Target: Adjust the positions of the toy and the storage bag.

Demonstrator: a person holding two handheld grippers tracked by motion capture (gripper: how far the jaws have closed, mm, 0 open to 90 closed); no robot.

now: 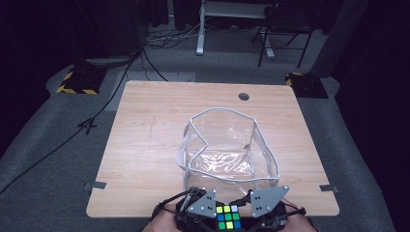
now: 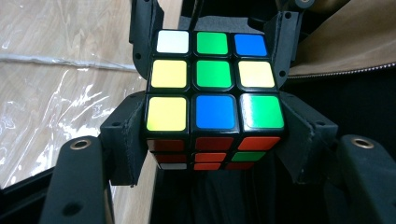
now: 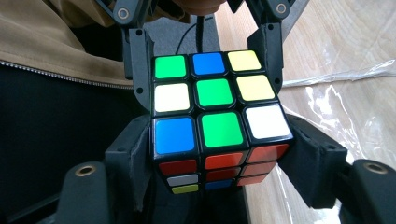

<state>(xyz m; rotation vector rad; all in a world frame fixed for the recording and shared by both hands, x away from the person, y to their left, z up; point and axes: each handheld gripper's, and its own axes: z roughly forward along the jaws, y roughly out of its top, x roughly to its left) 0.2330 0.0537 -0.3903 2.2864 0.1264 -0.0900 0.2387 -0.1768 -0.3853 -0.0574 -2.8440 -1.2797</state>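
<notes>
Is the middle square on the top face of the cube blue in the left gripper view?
No, the cube has a green middle square there, with a blue one just below it.

floor: grey carpet (image 1: pixel 58 159) | table: light wood (image 1: pixel 145 145) | chair (image 1: pixel 283 29) behind | surroundings: dark

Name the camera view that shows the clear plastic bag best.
The high view: the whole clear plastic bag stands open on the table, white rim and all. The left gripper view catches a crinkled stretch of it; the right gripper view shows a strip beside the cube.
</notes>
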